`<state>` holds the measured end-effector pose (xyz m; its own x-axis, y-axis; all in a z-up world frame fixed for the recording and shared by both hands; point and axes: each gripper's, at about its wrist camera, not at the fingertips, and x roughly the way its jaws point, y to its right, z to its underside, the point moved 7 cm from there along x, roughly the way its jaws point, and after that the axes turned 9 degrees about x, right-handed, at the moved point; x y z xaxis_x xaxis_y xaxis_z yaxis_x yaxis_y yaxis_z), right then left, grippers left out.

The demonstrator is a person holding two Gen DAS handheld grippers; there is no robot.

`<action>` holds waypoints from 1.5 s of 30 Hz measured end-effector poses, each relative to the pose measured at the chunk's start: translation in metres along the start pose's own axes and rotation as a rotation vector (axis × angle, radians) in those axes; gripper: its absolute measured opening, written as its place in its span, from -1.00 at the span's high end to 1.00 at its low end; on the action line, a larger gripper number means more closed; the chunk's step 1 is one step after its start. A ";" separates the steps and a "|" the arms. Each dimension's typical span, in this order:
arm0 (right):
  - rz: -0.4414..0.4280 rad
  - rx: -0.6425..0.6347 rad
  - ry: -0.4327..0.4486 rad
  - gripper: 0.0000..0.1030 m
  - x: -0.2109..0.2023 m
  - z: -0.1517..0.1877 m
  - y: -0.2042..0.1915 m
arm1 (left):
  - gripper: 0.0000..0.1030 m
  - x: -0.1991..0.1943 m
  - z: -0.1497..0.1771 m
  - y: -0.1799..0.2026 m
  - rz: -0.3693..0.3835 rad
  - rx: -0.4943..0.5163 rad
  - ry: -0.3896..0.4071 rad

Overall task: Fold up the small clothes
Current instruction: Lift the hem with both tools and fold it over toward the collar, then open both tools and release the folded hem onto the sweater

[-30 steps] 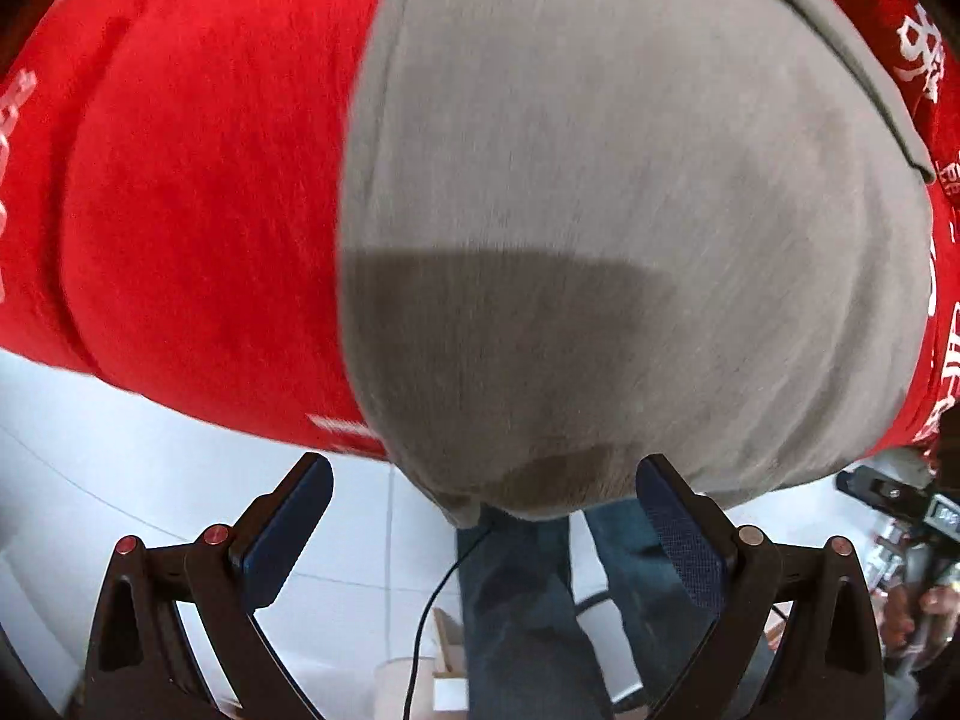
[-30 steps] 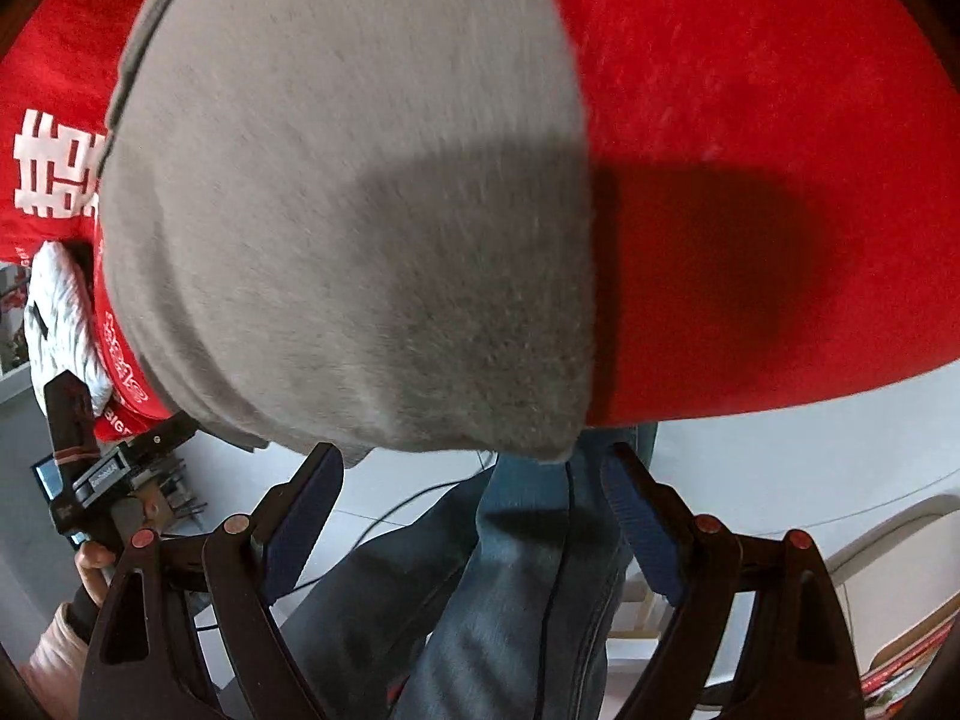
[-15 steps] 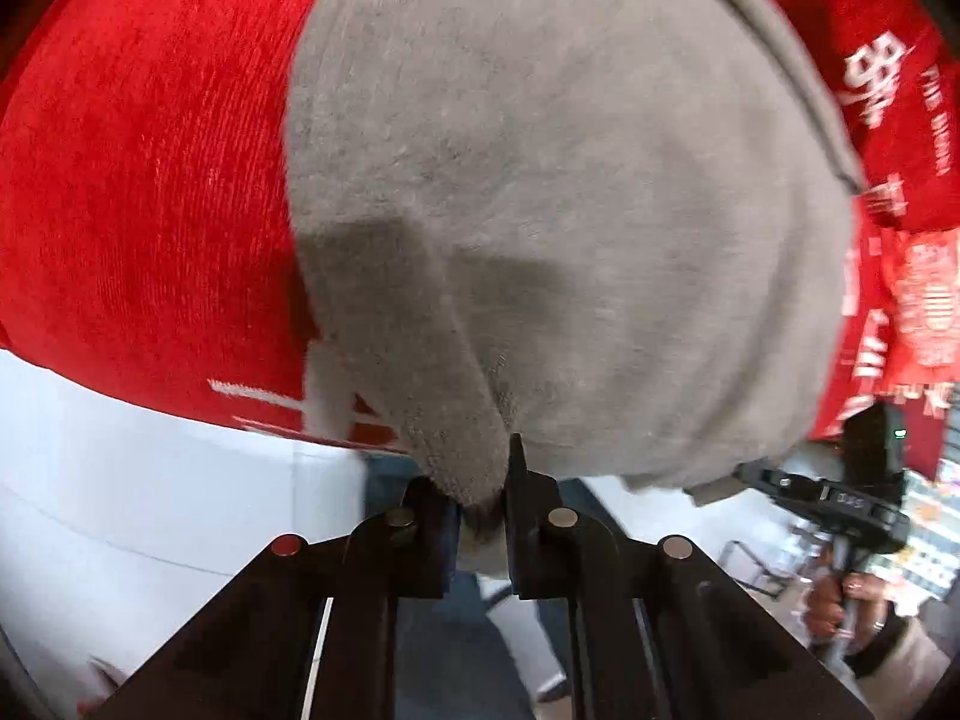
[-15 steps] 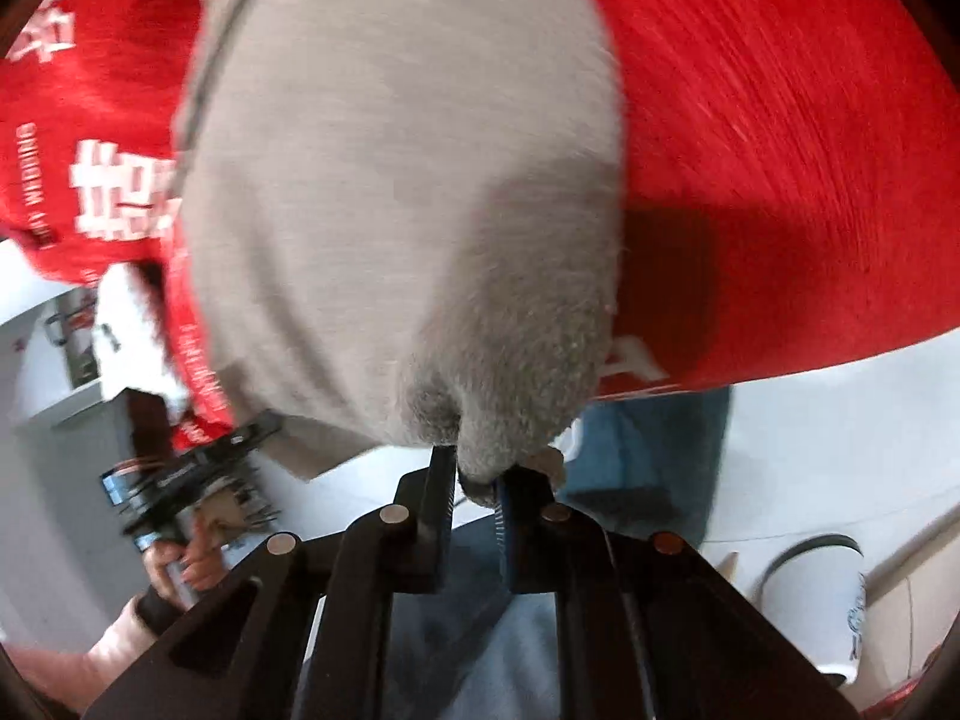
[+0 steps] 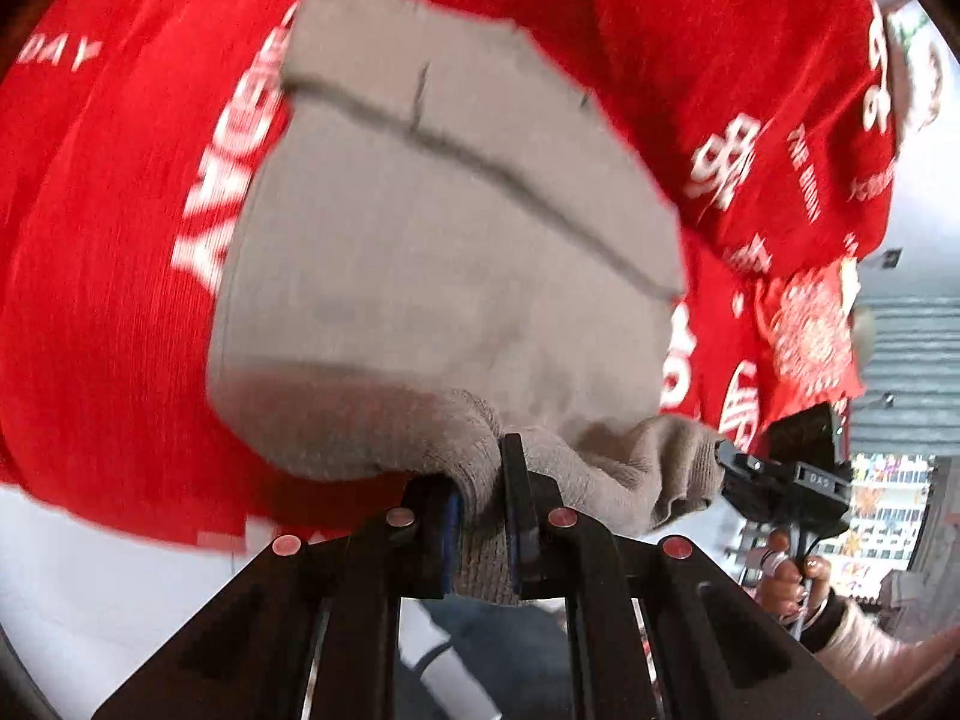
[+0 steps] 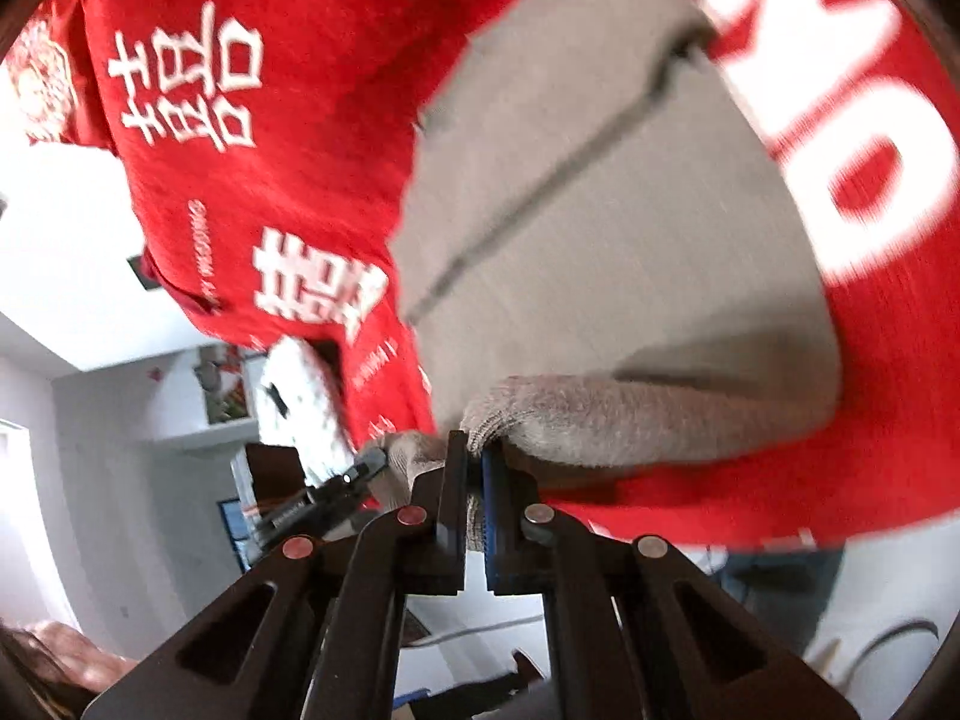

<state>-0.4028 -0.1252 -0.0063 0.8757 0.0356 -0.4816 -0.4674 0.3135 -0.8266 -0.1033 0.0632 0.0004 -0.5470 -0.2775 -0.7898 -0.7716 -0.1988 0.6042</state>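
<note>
Both claws, wide open 1 second ago, now clench the grey garment (image 5: 444,276): left gripper (image 5: 480,516), right gripper (image 6: 474,504). Near edge lifted off the red cloth (image 5: 108,300) beyond them, so fold begins.

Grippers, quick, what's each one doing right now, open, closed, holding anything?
Left gripper: closed, pinching the near edge of the grey garment.
Right gripper: closed on the same grey garment's near edge.

grey garment (image 5: 444,276), red white-lettered cloth (image 5: 108,300)

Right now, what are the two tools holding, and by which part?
Both hold the grey garment by its near edge: left tool, right tool.
</note>
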 end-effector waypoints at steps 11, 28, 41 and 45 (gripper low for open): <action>-0.115 -0.039 0.061 0.92 0.009 -0.097 -0.076 | 0.74 -0.002 -0.119 0.011 -0.019 0.019 0.133; -0.038 0.168 0.105 0.91 0.058 -0.234 -0.036 | 0.74 0.060 -0.249 -0.031 -0.246 -0.012 0.153; -0.029 0.232 0.153 0.15 0.036 -0.264 -0.033 | 0.66 0.050 -0.267 -0.037 -0.318 -0.063 0.088; 0.010 0.184 0.135 0.15 0.033 -0.261 -0.038 | -0.60 0.042 -0.266 -0.030 -0.411 0.002 0.100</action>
<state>-0.3883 -0.3832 -0.0666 0.8409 -0.0837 -0.5346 -0.4355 0.4817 -0.7605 -0.0162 -0.1927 -0.0226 -0.1596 -0.2656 -0.9508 -0.9195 -0.3105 0.2411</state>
